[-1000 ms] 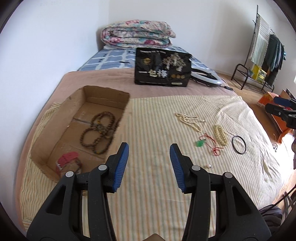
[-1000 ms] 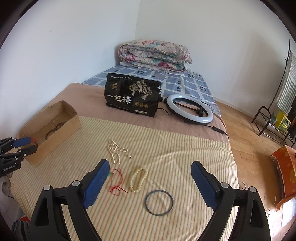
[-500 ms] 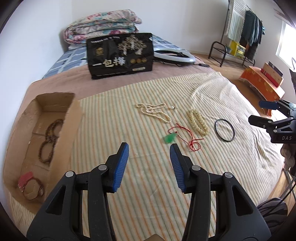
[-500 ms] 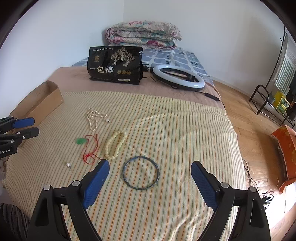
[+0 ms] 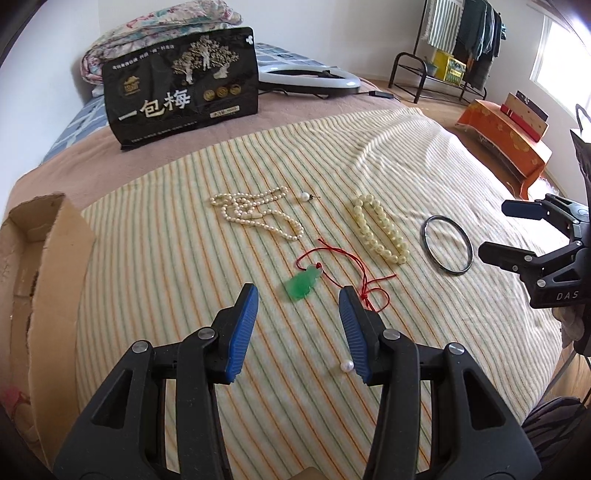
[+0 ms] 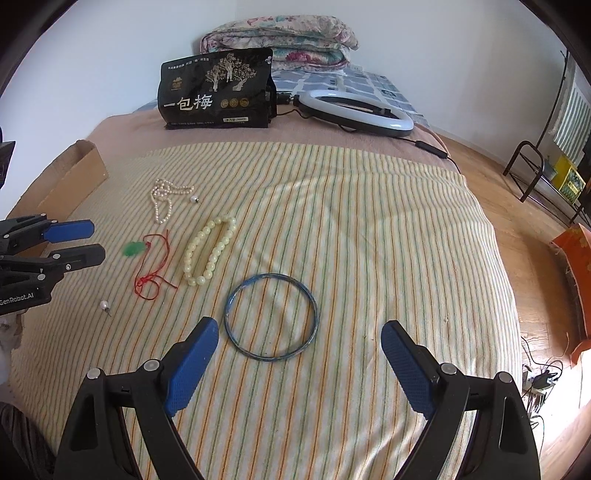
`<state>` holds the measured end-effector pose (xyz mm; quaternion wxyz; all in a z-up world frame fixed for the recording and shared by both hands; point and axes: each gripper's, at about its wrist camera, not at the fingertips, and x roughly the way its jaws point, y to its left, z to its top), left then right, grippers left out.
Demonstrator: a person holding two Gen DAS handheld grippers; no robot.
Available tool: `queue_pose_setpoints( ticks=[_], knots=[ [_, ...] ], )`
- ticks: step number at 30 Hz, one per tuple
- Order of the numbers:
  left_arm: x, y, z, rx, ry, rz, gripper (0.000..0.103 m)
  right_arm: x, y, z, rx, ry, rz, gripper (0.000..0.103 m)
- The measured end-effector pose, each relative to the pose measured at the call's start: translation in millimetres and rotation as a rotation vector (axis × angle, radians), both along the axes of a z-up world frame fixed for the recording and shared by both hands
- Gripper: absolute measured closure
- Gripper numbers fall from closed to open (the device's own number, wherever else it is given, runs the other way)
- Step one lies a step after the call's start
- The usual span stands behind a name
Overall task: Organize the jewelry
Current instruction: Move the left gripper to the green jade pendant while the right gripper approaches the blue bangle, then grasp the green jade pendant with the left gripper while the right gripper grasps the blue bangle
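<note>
Evidently lining up pickups: left gripper (image 5: pixel 298 295), fingers parted and empty, frames the green pendant (image 5: pixel 303 285) on the bed (image 5: pixel 461 177); right gripper (image 6: pixel 300 332), wide and empty, faces the bangle (image 6: pixel 271 316).

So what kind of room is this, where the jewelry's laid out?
Most likely a bedroom: the pieces lie on a striped yellow blanket spread over a bed, a folded floral quilt sits at its head, and a metal clothes rack with hanging garments stands nearby.
</note>
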<state>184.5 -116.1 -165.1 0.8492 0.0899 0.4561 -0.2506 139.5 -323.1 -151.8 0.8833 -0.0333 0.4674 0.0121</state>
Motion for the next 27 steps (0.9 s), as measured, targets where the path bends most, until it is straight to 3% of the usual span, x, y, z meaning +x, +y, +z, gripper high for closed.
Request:
queue_pose_setpoints(
  ticks=[8,11,16,20,27],
  knots=[
    [19,-6,-20,0.002,0.04,-0.017,0.056,7,-5,-15,0.02,0.019,-0.008,0.012],
    [23,-9,-25,0.012,0.047,-0.023,0.064,10,-6,-18,0.024,0.023,-0.007,0.012],
    [24,-13,-28,0.009,0.044,-0.045,0.064,15,-6,-23,0.037,0.03,-0.007,0.012],
    [24,-16,-30,0.017,0.044,-0.06,0.075,18,-5,-28,0.056,0.042,-0.008,0.012],
    [20,-20,-32,0.027,0.027,-0.067,0.085,23,2,-33,0.076,0.055,0.008,0.012]
  ],
)
